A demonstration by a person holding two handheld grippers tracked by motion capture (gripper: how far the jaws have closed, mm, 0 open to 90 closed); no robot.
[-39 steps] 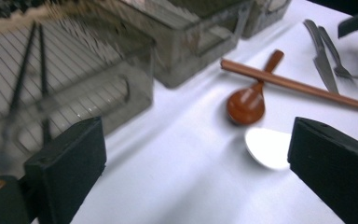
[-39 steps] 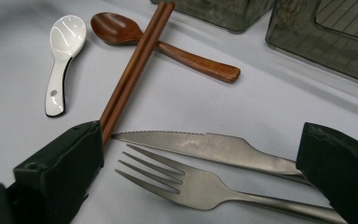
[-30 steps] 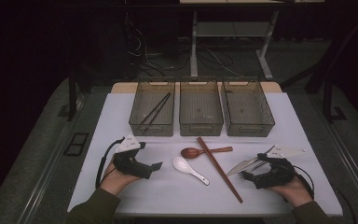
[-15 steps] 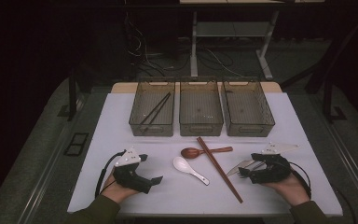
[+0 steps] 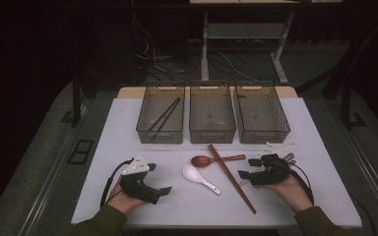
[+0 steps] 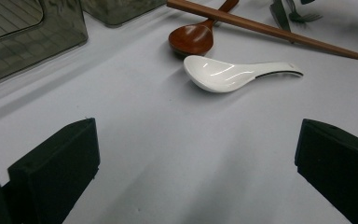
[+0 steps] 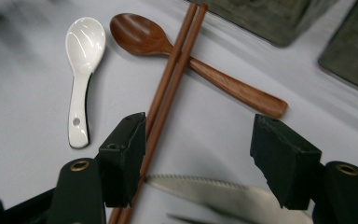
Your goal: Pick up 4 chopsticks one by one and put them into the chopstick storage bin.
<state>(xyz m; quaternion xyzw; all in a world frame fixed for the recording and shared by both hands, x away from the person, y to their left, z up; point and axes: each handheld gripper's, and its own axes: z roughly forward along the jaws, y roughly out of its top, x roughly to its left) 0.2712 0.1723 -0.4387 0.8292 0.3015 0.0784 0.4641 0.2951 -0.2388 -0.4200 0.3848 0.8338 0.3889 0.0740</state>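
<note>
While its jaws have just been closing in part, the right gripper [image 5: 246,175] stands with them apart and pressing on nothing, low over the white table [image 5: 320,142] at the person's right. In the right gripper view the gripper [image 7: 200,154] looks along its two black jaws at a serrated knife blade [image 7: 219,192], which lies flat on the table between and below them; whether either pad touches it cannot be told. Just beside the left jaw in that view runs the pair of brown wooden chopsticks [image 7: 170,84], which crosses over the handle of the brown wooden spoon [image 7: 191,60]. The white ceramic spoon [image 7: 80,70] lies beyond, apart from both. In the high view the chopsticks [image 5: 231,178] lie slantwise just left of the right gripper, the wooden spoon [image 5: 211,160] under their far end and the white spoon [image 5: 199,178] to the left of them. The left gripper [image 5: 163,191] rests near the table's near left edge, its jaws wide apart with bare table between them, as the left gripper view [image 6: 196,154] shows; the white spoon [image 6: 233,72] lies well ahead of it. At the far side of the table three clear smoky bins stand in a row: the left bin [image 5: 147,129] holds a pair of dark chopsticks [image 5: 165,114], next to it the middle bin [image 5: 211,133] and the right bin [image 5: 263,133].
</note>
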